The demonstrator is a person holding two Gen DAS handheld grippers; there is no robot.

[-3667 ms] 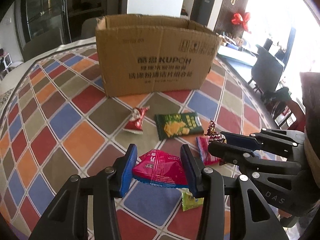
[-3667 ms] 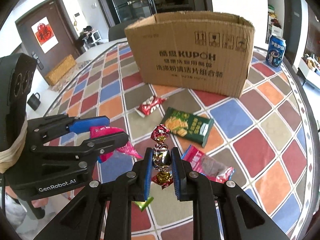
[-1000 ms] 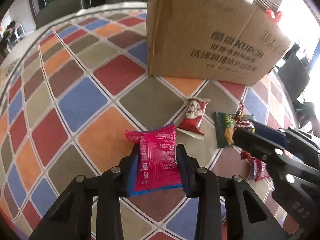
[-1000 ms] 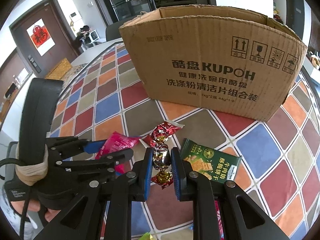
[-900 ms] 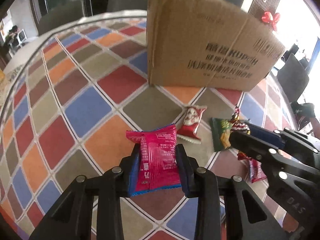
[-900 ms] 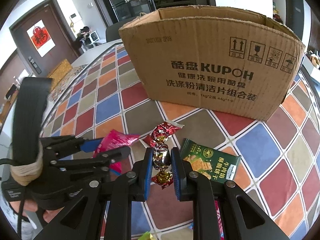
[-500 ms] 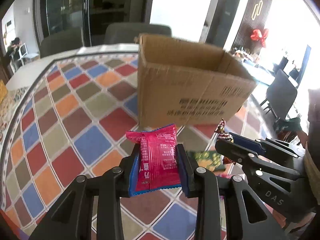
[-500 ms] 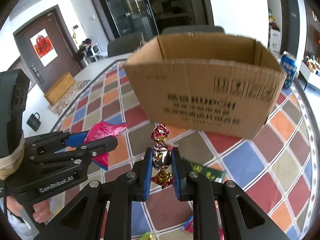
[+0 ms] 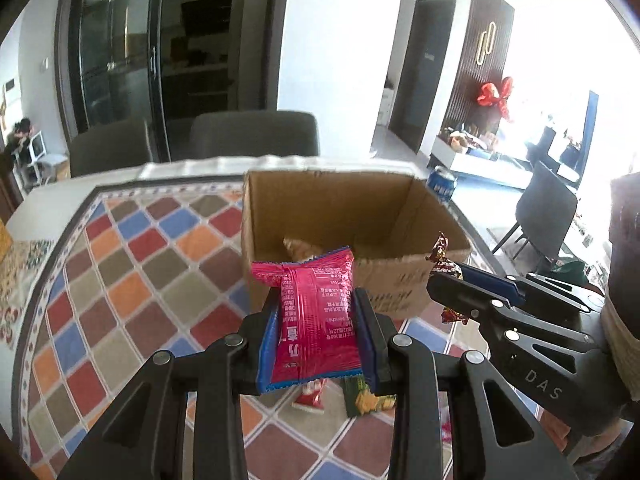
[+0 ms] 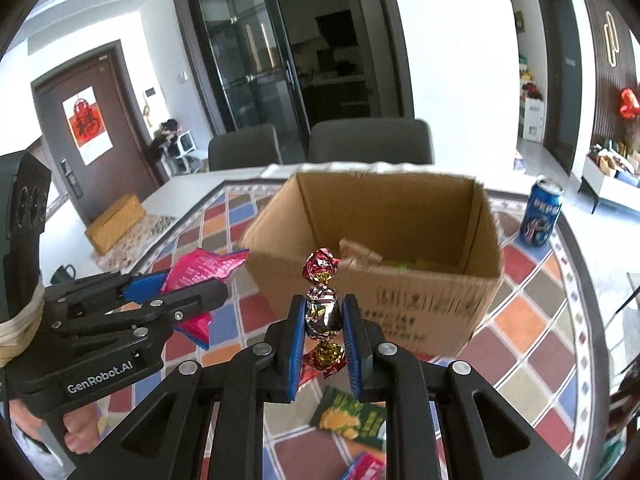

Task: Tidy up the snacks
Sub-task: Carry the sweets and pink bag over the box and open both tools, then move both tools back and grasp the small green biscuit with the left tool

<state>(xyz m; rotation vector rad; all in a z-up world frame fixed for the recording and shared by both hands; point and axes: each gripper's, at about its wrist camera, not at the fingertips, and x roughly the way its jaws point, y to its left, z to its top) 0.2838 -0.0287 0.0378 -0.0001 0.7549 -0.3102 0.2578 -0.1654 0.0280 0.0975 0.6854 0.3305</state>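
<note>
The left claw is clenched on a pink snack packet, which stands upright between the blue pads, its top edge above the fingers and its lower edge poking out below. The right claw is clenched on a foil-wrapped candy with twisted ends; one twist sticks up above the pads, the other hangs below them. Both claws are raised above the desk, near each other, in front of the open cardboard box. Inside the box some pale wrappers lie on the bottom, too blurred to name. The print on the box front is smeared and unreadable. On the patterned desk below the claws, a green snack packet and a small red packet are partly hidden by the fingers. A blue soda can stands just beyond the box's right side. A hand grips the left claw's handle at the picture's edge, mostly cut off.
</note>
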